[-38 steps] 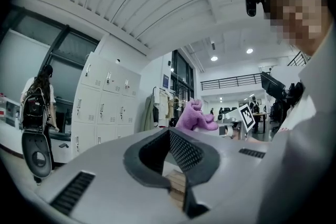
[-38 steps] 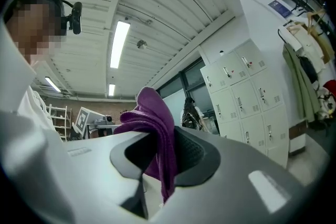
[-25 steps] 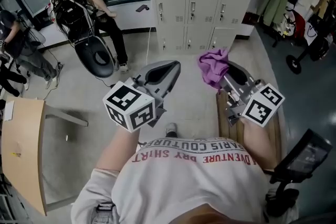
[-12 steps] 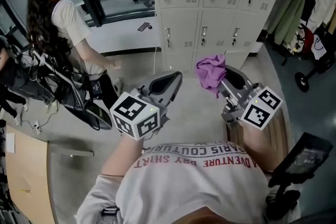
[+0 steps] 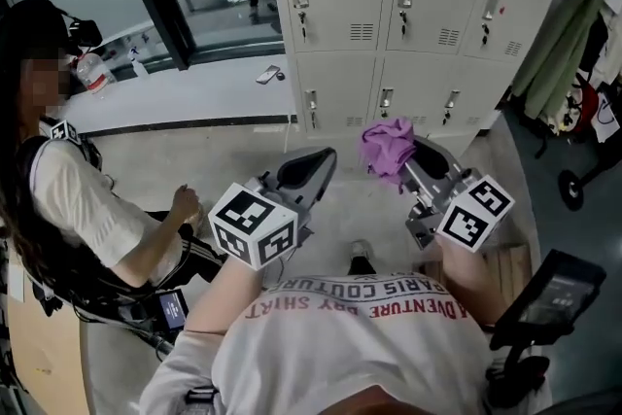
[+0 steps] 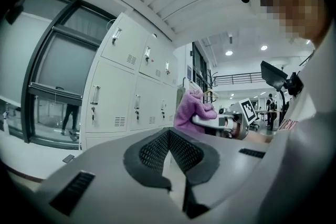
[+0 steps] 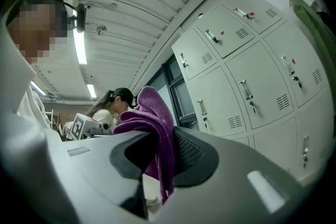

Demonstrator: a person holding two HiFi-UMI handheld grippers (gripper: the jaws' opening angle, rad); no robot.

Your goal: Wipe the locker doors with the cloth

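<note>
In the right gripper view our right gripper is clenched on the purple cloth, which hangs between its pads. The head view shows the cloth only as a bunch at its tip, short of the lockers. The left gripper view shows our left gripper closed on nothing. Only the head view shows our shirt, printed "PARIS COUTURE" upside down.
</note>
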